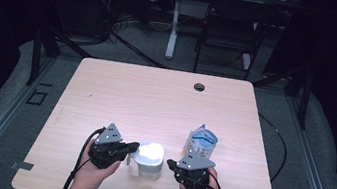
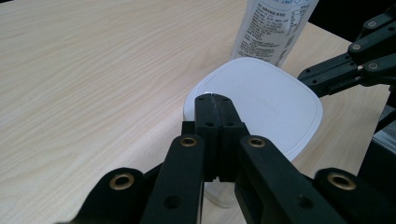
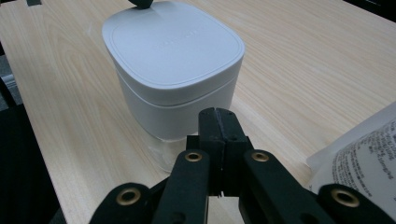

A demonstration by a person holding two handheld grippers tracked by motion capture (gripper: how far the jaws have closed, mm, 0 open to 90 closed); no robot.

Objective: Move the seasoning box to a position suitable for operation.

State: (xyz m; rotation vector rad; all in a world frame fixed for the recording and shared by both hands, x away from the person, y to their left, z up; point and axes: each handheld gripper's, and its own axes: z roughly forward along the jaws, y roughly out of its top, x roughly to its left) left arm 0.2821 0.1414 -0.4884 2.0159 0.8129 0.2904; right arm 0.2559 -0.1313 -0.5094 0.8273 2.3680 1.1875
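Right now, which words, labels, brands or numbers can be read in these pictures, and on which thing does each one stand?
No text can be read with certainty.
Refill pouch: dense small black print on its white back, too small and blurred to read.
Refill pouch front, in the high view: a blue and white label, too small to read.
White container lid: a faint embossed line, perhaps a brand, not legible.

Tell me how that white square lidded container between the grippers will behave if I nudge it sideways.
The white square lidded container would probably slide rather than roll: its sides look flat and its corners rounded. Its smooth wall may slip in the jaws. It narrows to a clear base and looks taller than that base is wide, so a high push might tip it; push low. The standing white printed pouch is close behind.
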